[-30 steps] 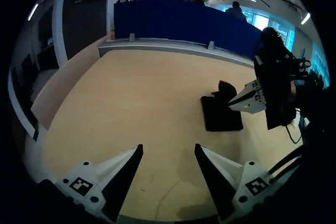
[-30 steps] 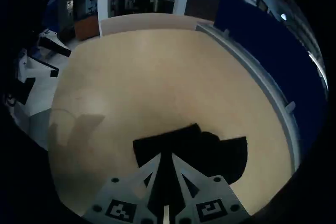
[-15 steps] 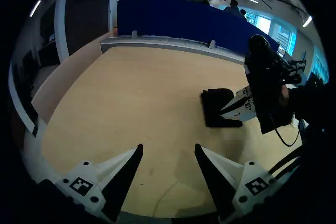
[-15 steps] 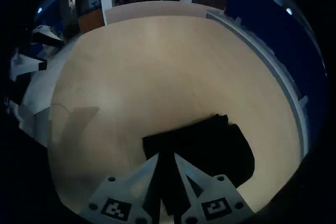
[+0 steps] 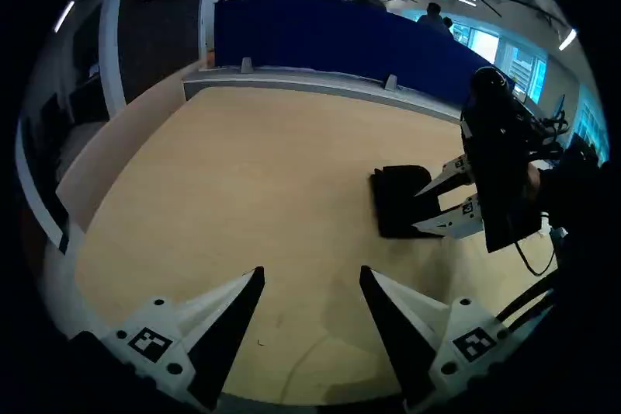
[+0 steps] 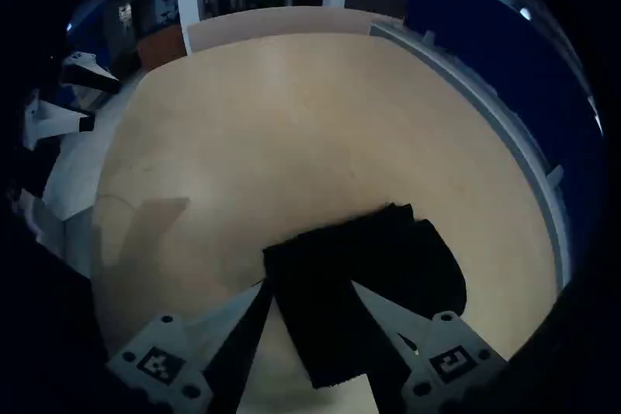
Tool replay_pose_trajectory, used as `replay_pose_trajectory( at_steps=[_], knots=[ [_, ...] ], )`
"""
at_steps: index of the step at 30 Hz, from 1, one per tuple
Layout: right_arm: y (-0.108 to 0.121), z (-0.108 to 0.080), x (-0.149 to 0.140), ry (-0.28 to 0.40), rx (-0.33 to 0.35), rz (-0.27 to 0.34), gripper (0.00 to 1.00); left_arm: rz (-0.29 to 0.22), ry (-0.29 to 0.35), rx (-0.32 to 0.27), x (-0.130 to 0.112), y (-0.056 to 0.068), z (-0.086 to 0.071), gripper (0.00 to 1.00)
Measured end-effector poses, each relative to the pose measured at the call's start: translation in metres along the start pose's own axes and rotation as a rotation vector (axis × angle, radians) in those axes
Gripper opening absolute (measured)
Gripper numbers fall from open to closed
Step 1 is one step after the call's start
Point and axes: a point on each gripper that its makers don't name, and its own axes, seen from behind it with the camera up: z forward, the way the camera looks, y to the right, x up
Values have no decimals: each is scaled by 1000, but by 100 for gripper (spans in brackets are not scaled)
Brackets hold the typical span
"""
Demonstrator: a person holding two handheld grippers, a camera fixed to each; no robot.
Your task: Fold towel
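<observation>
The left gripper (image 5: 310,274) is spread wide, with bare tabletop (image 5: 256,181) in the gap between its fingers; it holds and touches nothing. The right gripper (image 6: 310,290) is also parted, one finger on each side of the near end of the black towel (image 6: 372,266). The cloth runs forward from between the fingers and bulges out ahead and to their right. Neither finger presses on the cloth. Whether their inner edges brush it cannot be told.

The towel lies folded into a thick, compact pad on the light wooden tabletop (image 6: 272,142).

The left gripper view takes this in from farther off. The towel (image 5: 400,200) sits well ahead of the left gripper and to its right. The right gripper (image 5: 419,212) reaches in from the towel's far side, its two white fingers apart at the cloth's edge. A dark-sleeved hand (image 5: 543,181) holds it. Beyond the tabletop stands a blue partition (image 5: 334,37).

The right gripper view in turn shows the left gripper (image 6: 97,103) far off to its left, at the tabletop's edge, its fingers apart.
</observation>
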Motion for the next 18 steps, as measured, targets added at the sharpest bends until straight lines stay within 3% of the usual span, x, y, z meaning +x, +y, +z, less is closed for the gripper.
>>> replay_pose_trajectory(
  at_steps=[18],
  knots=[
    [8, -29, -51, -25, -61, 114, 69, 13, 1, -6, 5, 6, 3, 91]
  ],
)
